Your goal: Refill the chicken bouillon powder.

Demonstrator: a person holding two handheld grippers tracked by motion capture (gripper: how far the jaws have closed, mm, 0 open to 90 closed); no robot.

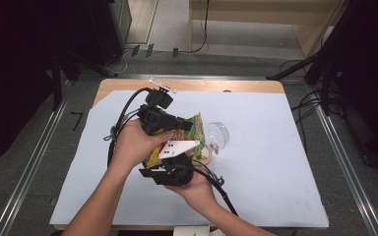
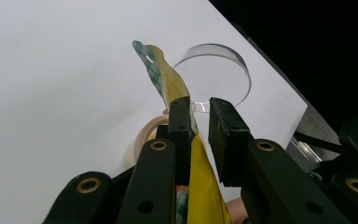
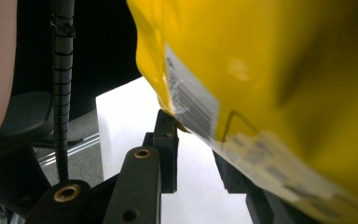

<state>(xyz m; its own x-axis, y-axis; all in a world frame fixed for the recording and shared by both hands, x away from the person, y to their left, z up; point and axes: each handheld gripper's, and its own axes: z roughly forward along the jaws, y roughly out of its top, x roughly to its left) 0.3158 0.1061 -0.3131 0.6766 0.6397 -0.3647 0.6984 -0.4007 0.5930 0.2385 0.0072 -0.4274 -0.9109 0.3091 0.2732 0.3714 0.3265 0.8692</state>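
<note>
White-papered surface (image 1: 275, 147): yellow snack bag (image 1: 189, 132) raised between both hands. Left tool (image 2: 199, 109) and right tool (image 3: 193, 126) each grip an edge; the bag looks unopened, so tearing remains.

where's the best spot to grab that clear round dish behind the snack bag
Take the clear round dish by its low upright rim on the near edge, coming down from above with one jaw inside and one outside. It sits flat on the white sheet, so the rim is the only thin part to pinch. The snack bag crowds its left.
</note>
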